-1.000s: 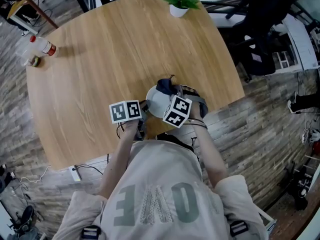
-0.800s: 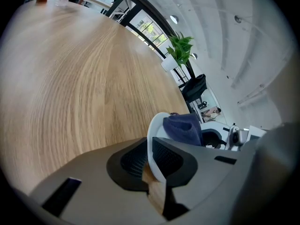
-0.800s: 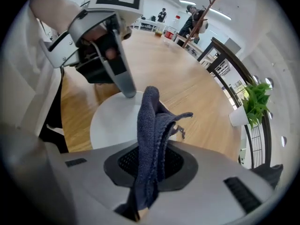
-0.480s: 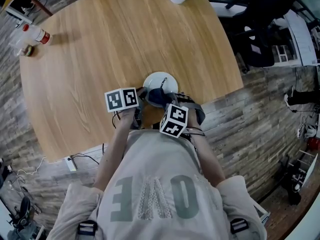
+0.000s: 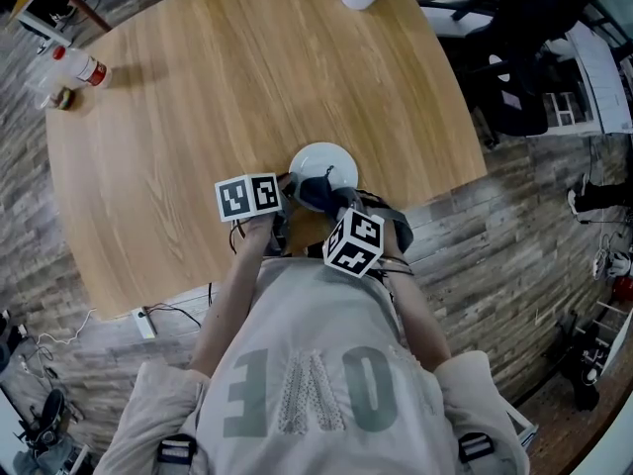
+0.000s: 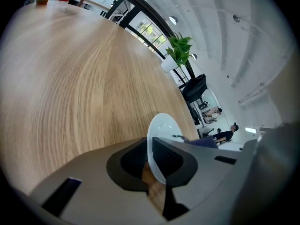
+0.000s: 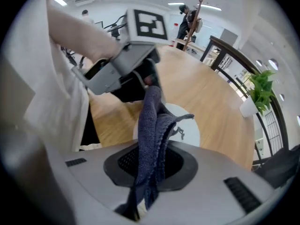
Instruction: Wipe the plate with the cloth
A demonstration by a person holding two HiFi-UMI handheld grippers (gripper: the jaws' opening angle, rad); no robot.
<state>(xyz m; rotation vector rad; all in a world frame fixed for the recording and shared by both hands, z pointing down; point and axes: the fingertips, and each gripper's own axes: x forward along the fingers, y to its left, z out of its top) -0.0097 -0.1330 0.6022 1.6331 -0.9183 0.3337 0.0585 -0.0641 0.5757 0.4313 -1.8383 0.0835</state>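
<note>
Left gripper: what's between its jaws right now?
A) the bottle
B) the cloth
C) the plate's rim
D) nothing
C: the left gripper view shows the left gripper with its pads pinched on the rim of the white plate, while the dark blue cloth hangs in the right gripper.

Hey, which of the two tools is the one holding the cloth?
The right tool: its jaws pinch the dark blue cloth. The left tool instead clamps the rim of the white plate.
</note>
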